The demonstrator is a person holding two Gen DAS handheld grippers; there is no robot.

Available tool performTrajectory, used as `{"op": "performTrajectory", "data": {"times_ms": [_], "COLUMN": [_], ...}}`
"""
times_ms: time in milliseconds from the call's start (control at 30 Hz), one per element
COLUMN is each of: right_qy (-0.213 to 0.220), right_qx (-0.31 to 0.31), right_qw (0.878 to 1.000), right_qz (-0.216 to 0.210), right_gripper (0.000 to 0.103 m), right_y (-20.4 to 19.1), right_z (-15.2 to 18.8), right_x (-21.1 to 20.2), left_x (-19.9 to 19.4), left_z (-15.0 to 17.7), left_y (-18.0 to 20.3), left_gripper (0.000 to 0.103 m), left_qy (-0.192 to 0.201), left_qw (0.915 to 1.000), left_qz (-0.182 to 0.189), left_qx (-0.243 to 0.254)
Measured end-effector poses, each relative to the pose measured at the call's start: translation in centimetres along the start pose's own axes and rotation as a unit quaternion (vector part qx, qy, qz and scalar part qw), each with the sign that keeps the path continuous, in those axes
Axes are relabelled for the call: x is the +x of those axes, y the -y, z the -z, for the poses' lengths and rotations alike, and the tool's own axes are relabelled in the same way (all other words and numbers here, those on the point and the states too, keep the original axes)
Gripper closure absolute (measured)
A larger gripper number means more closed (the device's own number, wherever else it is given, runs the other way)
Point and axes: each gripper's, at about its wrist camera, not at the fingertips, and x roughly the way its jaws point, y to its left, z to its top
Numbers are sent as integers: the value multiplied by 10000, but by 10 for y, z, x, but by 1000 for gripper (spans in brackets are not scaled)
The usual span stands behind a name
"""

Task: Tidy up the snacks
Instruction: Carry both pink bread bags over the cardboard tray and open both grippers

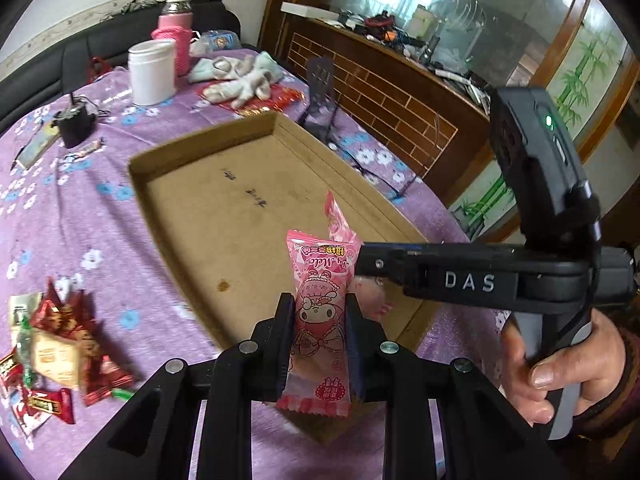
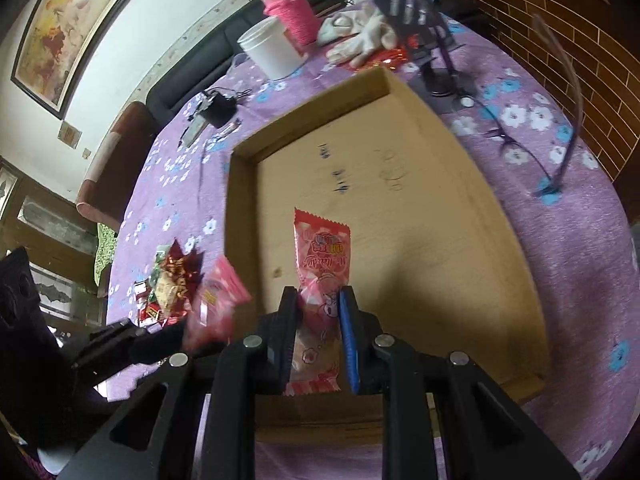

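Note:
My left gripper [image 1: 319, 300] is shut on a pink cartoon-print snack packet [image 1: 320, 320], held upright over the near rim of a shallow cardboard tray [image 1: 140, 168]. From the right, my right gripper [image 1: 362, 264] reaches in just beyond it, shut on a second pink packet [image 1: 338, 220]. In the right wrist view that gripper [image 2: 319, 294] clamps its pink packet [image 2: 320, 248] above the tray's bare floor [image 2: 420, 240]. The left gripper [image 2: 180, 336] shows blurred at lower left with its packet [image 2: 218, 300]. A pile of red and cream wrapped snacks [image 1: 60, 344] [image 2: 172, 288] lies left of the tray.
A purple flowered cloth [image 1: 80, 220] covers the round table. Behind the tray stand a white jar [image 1: 151, 72], a pink bottle [image 1: 176, 36], pale gloves [image 1: 240, 80], a black charger [image 1: 74, 124] and a dark phone stand [image 1: 320, 92]. A hand [image 1: 560, 360] grips the right tool's handle.

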Motion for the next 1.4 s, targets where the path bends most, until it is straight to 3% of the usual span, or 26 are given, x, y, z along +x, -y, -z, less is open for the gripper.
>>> {"op": "performTrajectory", "data": {"times_ms": [633,1267,1400], "right_qy": [-313,-341,-272], "right_qx": [-18,-188,-164], "right_qw": [9992,9982,9985], "right_qz": [259,459,446], "right_gripper": [83,81,81], "right_y": [28,21,19], "right_z": [0,0,-3], "right_x": [17,24,19], "left_x": [55,59,53], "left_z": [6,11,10], "left_y": [17,12,10], "left_gripper": [79,79,70], "left_qy": [-423,-504,-438], "left_qw": [9990,9987,9990], "left_qz": [-7,62,105], "left_qx": [131,64,21]}}
